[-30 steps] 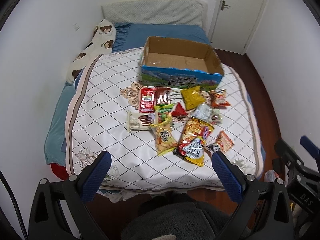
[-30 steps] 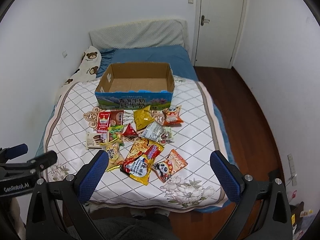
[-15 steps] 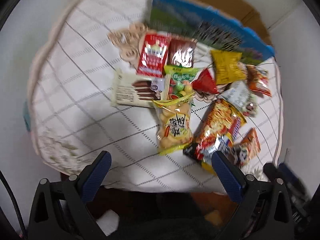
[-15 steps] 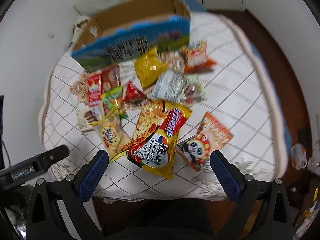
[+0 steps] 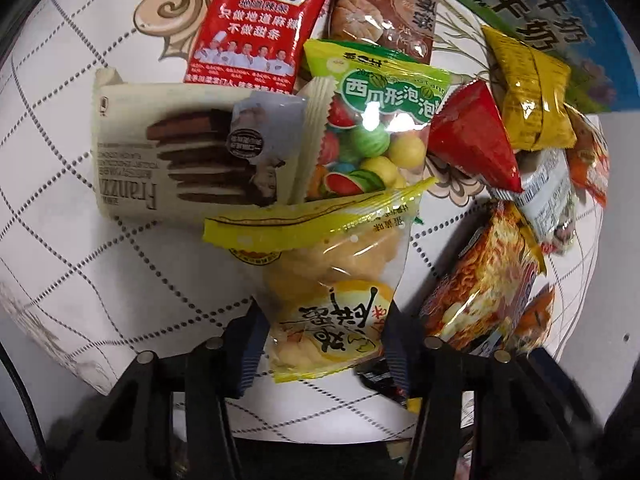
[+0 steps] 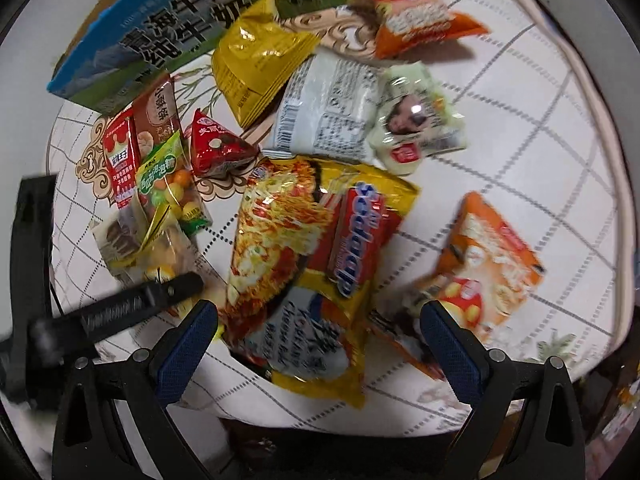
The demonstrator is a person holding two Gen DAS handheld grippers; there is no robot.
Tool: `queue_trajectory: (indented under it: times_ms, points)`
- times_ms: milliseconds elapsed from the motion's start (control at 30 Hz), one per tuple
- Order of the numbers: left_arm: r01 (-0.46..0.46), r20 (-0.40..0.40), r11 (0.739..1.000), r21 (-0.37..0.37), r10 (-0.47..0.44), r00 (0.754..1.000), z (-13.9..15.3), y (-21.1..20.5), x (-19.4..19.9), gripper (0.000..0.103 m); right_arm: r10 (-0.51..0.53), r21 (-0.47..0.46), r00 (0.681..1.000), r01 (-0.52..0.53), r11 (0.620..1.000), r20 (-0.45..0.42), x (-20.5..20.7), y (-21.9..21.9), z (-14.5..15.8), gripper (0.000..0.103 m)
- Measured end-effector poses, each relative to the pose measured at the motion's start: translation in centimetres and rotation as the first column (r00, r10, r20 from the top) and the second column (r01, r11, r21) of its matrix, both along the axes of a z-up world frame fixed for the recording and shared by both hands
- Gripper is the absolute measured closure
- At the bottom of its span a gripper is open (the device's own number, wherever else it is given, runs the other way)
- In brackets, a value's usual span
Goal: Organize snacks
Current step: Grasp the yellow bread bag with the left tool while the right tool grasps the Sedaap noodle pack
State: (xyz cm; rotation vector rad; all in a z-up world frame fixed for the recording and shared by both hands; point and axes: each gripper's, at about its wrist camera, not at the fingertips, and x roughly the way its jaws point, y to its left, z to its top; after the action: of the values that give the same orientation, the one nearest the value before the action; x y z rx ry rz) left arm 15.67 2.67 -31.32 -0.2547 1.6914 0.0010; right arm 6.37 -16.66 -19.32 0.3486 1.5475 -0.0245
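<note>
Dropped from high above the bed to just over the white quilted bedspread point(image 5: 132, 280) with its dotted diamond stitching, both grippers now close upon the heap of crinkled snack packets. Left gripper point(image 5: 324, 344) closing, ribbed blue pads at either side of the clear-and-yellow plastic bag of puffed egg snacks point(image 5: 332, 292). Right gripper point(image 6: 316, 340) spread wide, straddling the glossy yellow foil noodle packet point(image 6: 308, 256), not touching; printed blue cardboard box point(image 6: 160, 36) beyond the heap.

White quilted bedspread point(image 6: 520, 128); snack packets point(image 6: 304, 240) scattered; milk carton box point(image 6: 160, 32) behind.
</note>
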Motion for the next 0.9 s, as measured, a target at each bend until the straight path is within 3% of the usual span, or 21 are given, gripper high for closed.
queue_trajectory:
  times_ms: [167, 233, 367, 433, 533, 600, 733, 900]
  points:
    - [0.127, 0.056, 0.983, 0.134, -0.135, 0.989, 0.7, 1.0, -1.8, 0.055, -0.011, 0.011, 0.996, 0.012, 1.0, -0.086, 1.8, 1.6, -3.2, 0.0]
    - [0.125, 0.051, 0.984, 0.129, -0.132, 0.99, 0.2, 1.6, -2.2, 0.055, -0.008, -0.014, 0.993, 0.007, 1.0, -0.117, 2.4, 2.4, -4.4, 0.0]
    - [0.089, 0.027, 0.994, 0.069, -0.091, 0.995, -1.0, 2.8, -2.1, 0.053, 0.078, -0.088, 0.989, -0.089, 0.992, -0.126, 2.9, 4.1, -5.4, 0.011]
    - [0.074, 0.018, 0.996, 0.049, -0.075, 0.997, -1.4, 3.5, -2.1, 0.052, 0.191, -0.13, 0.976, -0.204, 0.97, -0.106, 2.7, 5.5, -5.1, 0.012]
    - [0.055, 0.016, 0.998, 0.025, -0.056, 0.998, -2.1, 4.6, -2.2, 0.051, 0.397, -0.239, 0.911, -0.411, 0.88, -0.109, 1.7, 7.8, -4.8, 0.012]
    - [0.05, 0.018, 0.999, 0.014, -0.05, 0.999, -2.2, 4.9, -2.2, 0.05, 0.457, -0.276, 0.881, -0.472, 0.837, -0.122, 1.3, 8.6, -4.9, 0.012]
    - [0.057, 0.037, 0.998, 0.017, -0.057, 0.998, -2.9, 5.8, -2.2, 0.05, 0.358, -0.227, 0.928, -0.373, 0.9, -0.102, 1.8, 7.2, -4.9, 0.011]
    - [0.114, 0.085, 0.992, 0.061, -0.119, 0.989, -1.8, 2.7, -2.2, 0.055, 0.16, -0.156, 0.978, -0.179, 0.971, -0.131, 2.5, 4.3, -5.8, 0.011]
